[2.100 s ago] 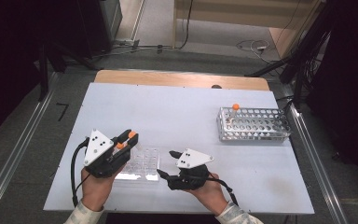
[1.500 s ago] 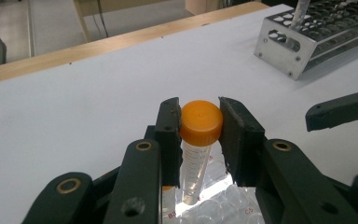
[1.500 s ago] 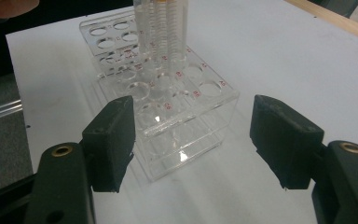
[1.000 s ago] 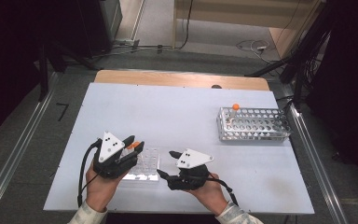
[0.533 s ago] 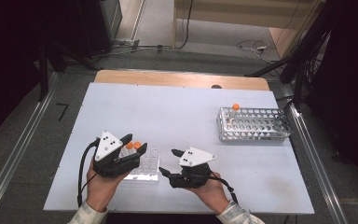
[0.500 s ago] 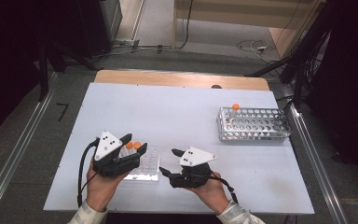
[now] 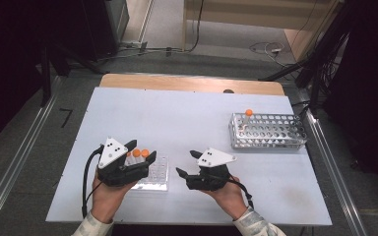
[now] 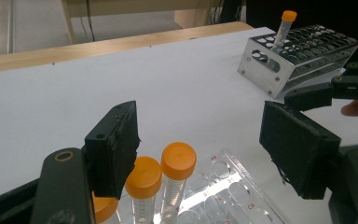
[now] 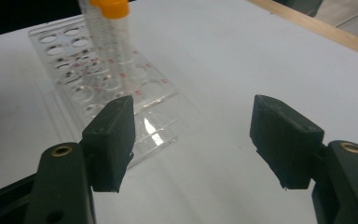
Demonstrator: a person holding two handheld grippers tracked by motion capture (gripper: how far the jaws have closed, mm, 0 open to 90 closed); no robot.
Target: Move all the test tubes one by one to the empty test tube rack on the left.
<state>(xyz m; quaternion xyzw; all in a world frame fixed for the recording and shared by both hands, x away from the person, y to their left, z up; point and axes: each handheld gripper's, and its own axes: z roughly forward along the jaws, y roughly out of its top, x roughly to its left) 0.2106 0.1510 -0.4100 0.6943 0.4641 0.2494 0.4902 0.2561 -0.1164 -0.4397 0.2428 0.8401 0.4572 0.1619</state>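
Near the table's front edge, the left gripper (image 7: 140, 158) hovers with jaws spread wide over orange-capped tubes (image 8: 178, 161) standing in a clear rack (image 7: 158, 173). Just right of that rack, the right gripper (image 7: 187, 164) also gapes, holding nothing. A metal rack (image 7: 268, 131) sits well apart, far right.

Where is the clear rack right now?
In the high view, the clear rack lies at the table's near left, under the left claw, with orange-capped tubes standing in it.
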